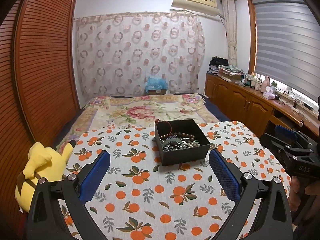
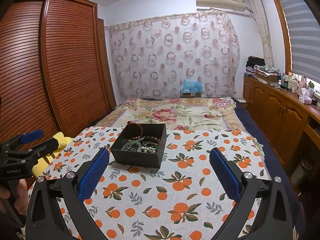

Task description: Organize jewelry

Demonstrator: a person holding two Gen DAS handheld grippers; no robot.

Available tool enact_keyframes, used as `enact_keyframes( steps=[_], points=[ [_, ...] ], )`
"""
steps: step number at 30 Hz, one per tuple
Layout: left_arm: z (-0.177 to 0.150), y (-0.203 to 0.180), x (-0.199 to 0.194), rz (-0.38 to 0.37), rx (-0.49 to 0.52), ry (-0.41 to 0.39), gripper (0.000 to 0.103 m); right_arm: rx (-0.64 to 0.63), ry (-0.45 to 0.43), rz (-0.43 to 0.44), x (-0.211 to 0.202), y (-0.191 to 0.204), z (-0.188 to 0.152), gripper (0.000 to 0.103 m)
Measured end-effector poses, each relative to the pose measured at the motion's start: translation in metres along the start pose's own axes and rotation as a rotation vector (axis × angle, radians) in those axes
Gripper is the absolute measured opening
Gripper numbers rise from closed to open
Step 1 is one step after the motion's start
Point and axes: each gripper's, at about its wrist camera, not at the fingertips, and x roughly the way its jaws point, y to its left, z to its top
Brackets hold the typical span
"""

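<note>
A black open box [image 1: 186,152] [image 2: 138,158] stands on a small table with an orange-print cloth [image 1: 150,190] [image 2: 190,180]. Inside lies tangled jewelry [image 1: 179,142] [image 2: 143,145]: bead bracelets, a pale green bangle, pearls, and a red braided cord leaning on the far wall. My left gripper [image 1: 159,160] is open, hovering short of the box with nothing between its blue pads. In the right wrist view my right gripper [image 2: 159,160] is open too, and the box lies ahead near its left finger. Each gripper shows at the other view's edge, hand-held.
A yellow plush toy [image 1: 44,170] [image 2: 52,152] lies off the table's left edge. Beyond the table is a bed with a floral blanket [image 1: 144,110]. A slatted wardrobe [image 1: 44,64] lines the left; wooden cabinets [image 1: 244,100] with bottles and clutter line the right.
</note>
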Motion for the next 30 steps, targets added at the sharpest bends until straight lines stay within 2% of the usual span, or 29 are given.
enact_keyframes(
  steps=[30],
  points=[
    [-0.0006, 0.0012, -0.0005, 0.006, 0.009, 0.000, 0.096, 0.001, 0.011, 0.004, 0.0085, 0.0035, -0.0053, 0.101]
  ],
)
